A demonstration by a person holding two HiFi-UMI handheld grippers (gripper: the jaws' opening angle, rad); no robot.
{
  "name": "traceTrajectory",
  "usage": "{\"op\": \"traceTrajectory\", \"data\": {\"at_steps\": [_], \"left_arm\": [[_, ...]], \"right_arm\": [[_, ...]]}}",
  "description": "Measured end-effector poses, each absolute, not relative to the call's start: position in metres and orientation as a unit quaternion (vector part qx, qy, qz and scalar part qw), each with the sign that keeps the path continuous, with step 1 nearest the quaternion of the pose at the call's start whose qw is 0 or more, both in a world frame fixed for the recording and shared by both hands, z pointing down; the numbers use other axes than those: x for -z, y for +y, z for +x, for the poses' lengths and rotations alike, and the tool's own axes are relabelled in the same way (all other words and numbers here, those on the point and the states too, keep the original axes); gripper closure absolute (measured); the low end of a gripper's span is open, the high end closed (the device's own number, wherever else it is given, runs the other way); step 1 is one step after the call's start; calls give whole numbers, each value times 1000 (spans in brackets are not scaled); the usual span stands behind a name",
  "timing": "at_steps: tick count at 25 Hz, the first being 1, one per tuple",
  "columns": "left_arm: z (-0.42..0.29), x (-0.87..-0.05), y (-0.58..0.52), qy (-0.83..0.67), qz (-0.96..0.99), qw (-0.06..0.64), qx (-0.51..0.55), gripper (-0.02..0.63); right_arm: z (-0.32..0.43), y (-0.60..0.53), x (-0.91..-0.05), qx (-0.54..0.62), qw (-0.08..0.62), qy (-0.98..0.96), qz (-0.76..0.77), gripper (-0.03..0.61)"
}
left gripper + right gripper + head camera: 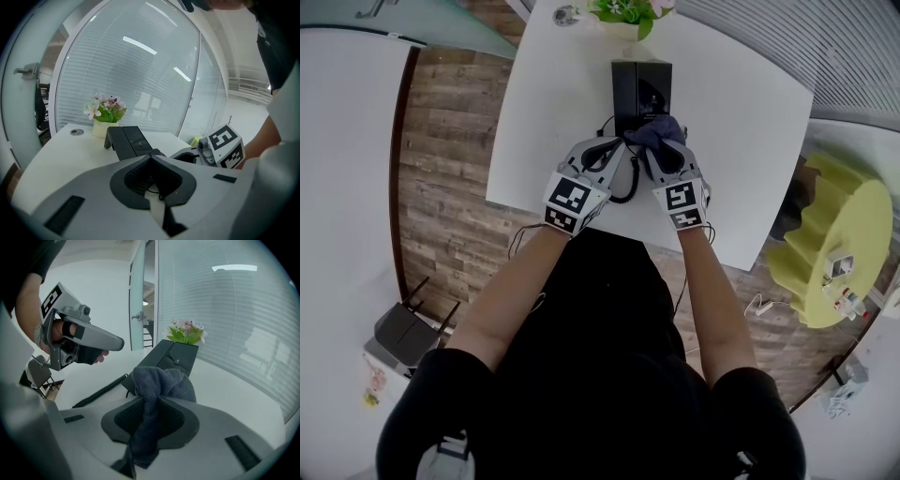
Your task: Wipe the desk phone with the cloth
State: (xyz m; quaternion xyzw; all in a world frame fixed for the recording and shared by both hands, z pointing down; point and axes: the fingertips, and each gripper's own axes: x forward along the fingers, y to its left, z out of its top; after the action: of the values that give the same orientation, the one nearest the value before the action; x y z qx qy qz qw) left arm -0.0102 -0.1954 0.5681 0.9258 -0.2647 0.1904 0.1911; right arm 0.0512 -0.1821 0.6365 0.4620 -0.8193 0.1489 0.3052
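Observation:
A black desk phone [640, 89] stands at the far middle of the white table [741, 141]; it also shows in the left gripper view [129, 140] and the right gripper view [180, 357]. My right gripper [664, 145] [150, 397] is shut on a dark grey-blue cloth [658, 129] [161, 380], bunched against the phone's near end. My left gripper [621, 143] [151, 155] sits just left of it, jaws together with nothing between them, tips close to the phone. The phone's coiled cord [628, 183] [101, 390] lies on the table under the grippers.
A pot of pink flowers [628, 14] [105, 122] stands behind the phone at the table's far edge. A yellow round stand [834, 244] is on the right, off the table. Wooden floor lies to the left, with a dark router [403, 333] on it.

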Motion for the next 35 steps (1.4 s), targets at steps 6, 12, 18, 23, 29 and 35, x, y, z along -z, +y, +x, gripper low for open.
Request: {"op": "traceTrajectory", "data": {"at_steps": [6,12,18,23,29,35], "left_arm": [[-18,-552,-198,-271,928,179,-185,603],[-26,-526,-215,-291,929,145,-176,603],[-35,-504,-242,-320,925,141,-149,603],[-43,-499,-265,-341,919,141,-137,603],[-45,-503,-285,-354,914,146,-132,603],[-43,-509,-297,-363,910,149,-133,603]], "right_arm": [[44,-167,-622,-160,310,-821,451,482],[43,-199,-563,-119,277,-827,475,482],[33,-235,-525,-75,269,-835,474,482],[26,-263,-519,-49,276,-838,468,482],[20,-294,-529,-42,289,-840,457,480],[18,-315,-543,-14,321,-840,437,482]]}}
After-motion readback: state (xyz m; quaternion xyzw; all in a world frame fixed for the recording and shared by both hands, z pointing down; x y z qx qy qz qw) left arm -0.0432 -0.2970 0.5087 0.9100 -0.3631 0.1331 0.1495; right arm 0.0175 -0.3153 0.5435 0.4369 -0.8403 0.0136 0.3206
